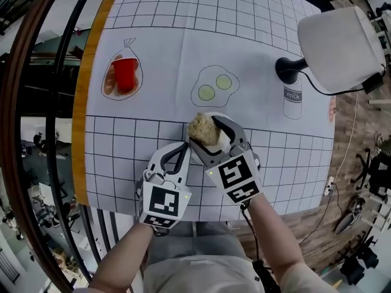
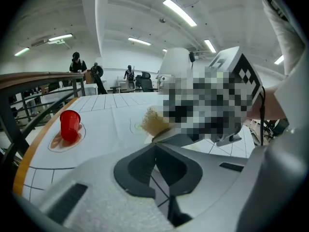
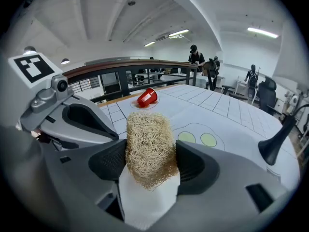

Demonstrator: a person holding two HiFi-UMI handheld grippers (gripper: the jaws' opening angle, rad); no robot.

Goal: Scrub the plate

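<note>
Over bench (image 1: pixel 159 41), pinching scrubber (image 3: pixel 149 146) in right claw (image 1: pixel 211 136), left claw (image 1: pixel 183 146) pressed together, empty; risking claws clashing, being near.

Coarse, fibrous, matt loofah scrubber (image 3: pixel 149 149)

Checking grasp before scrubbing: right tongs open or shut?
Shut on the fibre scrubber: the right tongs squeeze it from both sides.
</note>
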